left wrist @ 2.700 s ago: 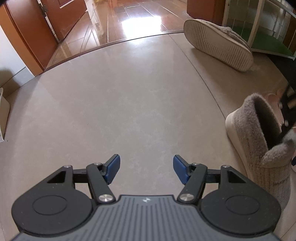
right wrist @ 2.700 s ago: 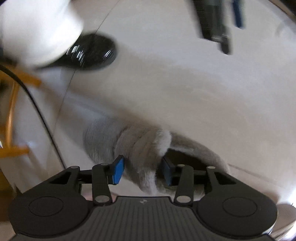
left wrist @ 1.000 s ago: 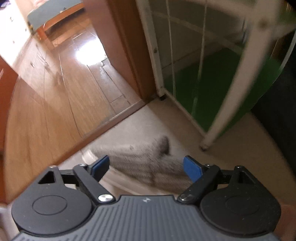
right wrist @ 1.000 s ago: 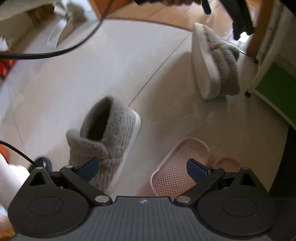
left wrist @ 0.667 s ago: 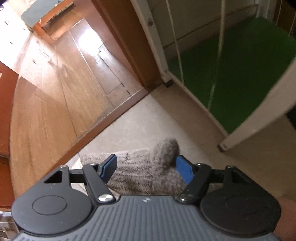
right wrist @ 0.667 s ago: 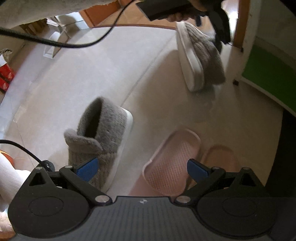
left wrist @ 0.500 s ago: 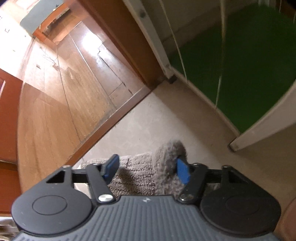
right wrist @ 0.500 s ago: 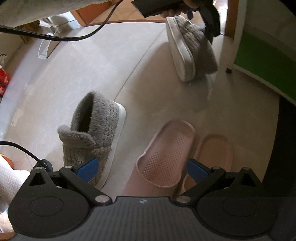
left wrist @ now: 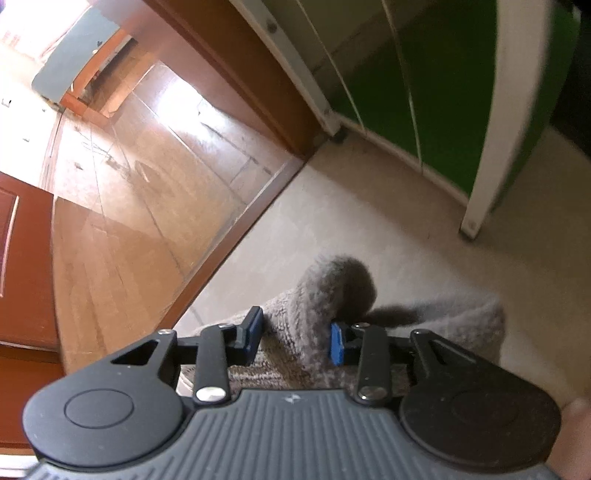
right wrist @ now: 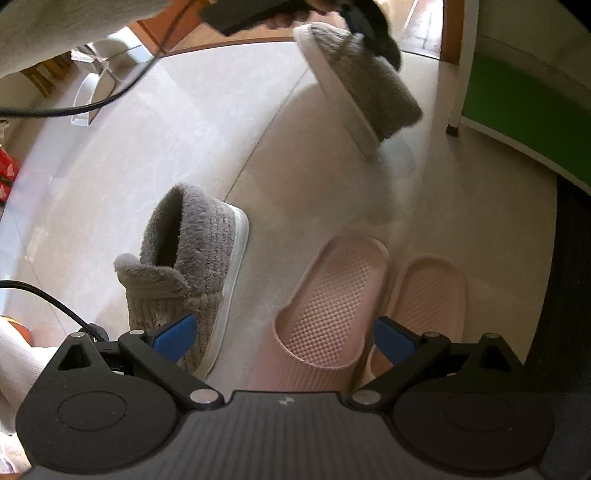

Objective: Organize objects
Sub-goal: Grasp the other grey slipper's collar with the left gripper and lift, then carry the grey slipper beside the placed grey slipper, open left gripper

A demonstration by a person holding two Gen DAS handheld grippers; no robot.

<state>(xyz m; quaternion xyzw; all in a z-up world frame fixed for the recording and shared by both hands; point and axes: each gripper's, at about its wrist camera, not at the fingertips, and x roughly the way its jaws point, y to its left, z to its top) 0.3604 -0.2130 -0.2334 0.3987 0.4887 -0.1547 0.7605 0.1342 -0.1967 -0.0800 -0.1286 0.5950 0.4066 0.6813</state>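
My left gripper (left wrist: 297, 338) is shut on the fluffy collar of a grey knit slipper (left wrist: 317, 295). In the right wrist view this held grey slipper (right wrist: 365, 81) hangs tilted above the floor, with the left gripper (right wrist: 356, 22) at its collar. A second grey slipper (right wrist: 195, 266) stands upright on the tile floor at the left. My right gripper (right wrist: 284, 338) is open and empty, above a pair of pink slippers (right wrist: 332, 306) standing side by side.
A white-framed rack with a green shelf (left wrist: 443, 96) stands at the right, also visible in the right wrist view (right wrist: 517, 99). A wooden floor (left wrist: 129, 184) begins past the tile edge. A black cable (right wrist: 44, 295) trails at the left.
My left gripper closed on the grey slipper's collar and lifted it off the floor. My right gripper stayed open and drew back over the pink slippers.
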